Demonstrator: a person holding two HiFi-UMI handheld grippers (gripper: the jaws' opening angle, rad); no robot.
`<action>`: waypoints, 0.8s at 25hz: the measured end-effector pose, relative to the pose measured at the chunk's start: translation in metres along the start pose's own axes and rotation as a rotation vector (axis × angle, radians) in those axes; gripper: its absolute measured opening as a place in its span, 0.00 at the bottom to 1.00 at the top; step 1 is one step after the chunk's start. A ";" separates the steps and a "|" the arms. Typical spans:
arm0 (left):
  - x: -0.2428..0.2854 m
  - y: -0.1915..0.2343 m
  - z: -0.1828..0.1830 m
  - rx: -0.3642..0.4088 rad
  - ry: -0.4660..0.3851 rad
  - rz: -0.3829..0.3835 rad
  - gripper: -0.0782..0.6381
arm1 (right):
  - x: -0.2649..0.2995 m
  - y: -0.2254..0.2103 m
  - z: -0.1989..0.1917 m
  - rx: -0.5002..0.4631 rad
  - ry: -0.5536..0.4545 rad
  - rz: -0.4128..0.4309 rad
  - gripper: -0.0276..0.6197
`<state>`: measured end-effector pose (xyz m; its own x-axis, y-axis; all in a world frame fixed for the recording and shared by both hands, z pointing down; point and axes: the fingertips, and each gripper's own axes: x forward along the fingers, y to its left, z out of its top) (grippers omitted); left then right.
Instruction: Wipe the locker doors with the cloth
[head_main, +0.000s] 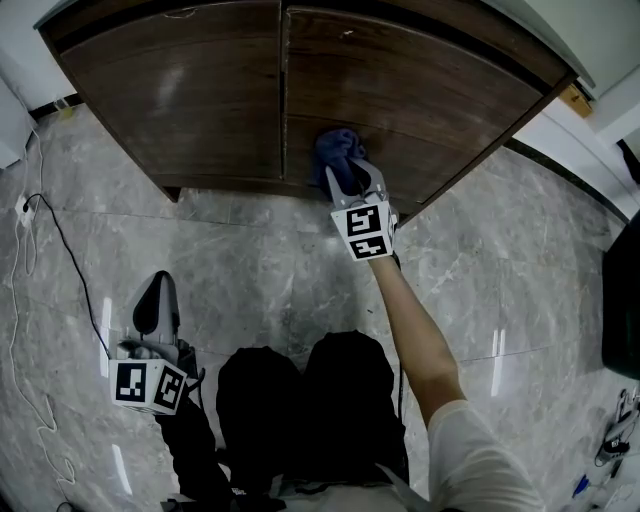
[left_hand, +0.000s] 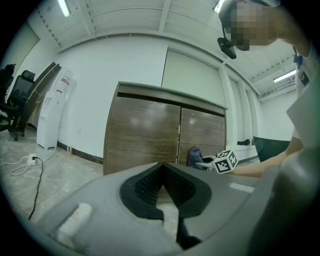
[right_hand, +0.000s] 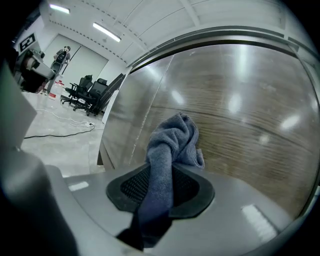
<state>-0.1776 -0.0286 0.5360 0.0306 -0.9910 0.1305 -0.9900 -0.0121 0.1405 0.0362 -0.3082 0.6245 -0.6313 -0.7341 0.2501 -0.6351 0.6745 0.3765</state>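
Note:
A dark brown locker with two doors stands against the wall; the left door (head_main: 190, 100) and the right door (head_main: 420, 90) meet at a middle seam. My right gripper (head_main: 345, 175) is shut on a blue-grey cloth (head_main: 338, 148), whose bunched end presses on the right door low down, just right of the seam. In the right gripper view the cloth (right_hand: 170, 150) runs between the jaws and bulges against the wood (right_hand: 240, 115). My left gripper (head_main: 157, 300) hangs low over the floor, away from the locker, jaws shut with nothing in them (left_hand: 161, 182).
Grey marble floor (head_main: 260, 250) lies in front of the locker. A black cable (head_main: 60, 240) and a white cord trail along the left side. The person's dark trousers (head_main: 300, 400) are below. Office chairs (right_hand: 92, 90) stand far off.

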 end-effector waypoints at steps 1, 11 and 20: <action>0.000 0.000 0.000 -0.003 0.003 0.003 0.11 | 0.002 0.002 -0.002 0.001 0.004 0.004 0.22; 0.000 0.002 -0.004 -0.013 0.010 0.005 0.11 | 0.013 0.023 -0.026 0.012 0.059 0.053 0.22; -0.003 0.008 -0.003 -0.014 0.010 0.015 0.11 | 0.028 0.047 -0.041 0.014 0.103 0.110 0.22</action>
<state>-0.1847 -0.0256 0.5398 0.0171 -0.9896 0.1426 -0.9884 0.0048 0.1518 0.0072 -0.3002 0.6855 -0.6491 -0.6590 0.3799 -0.5710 0.7521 0.3290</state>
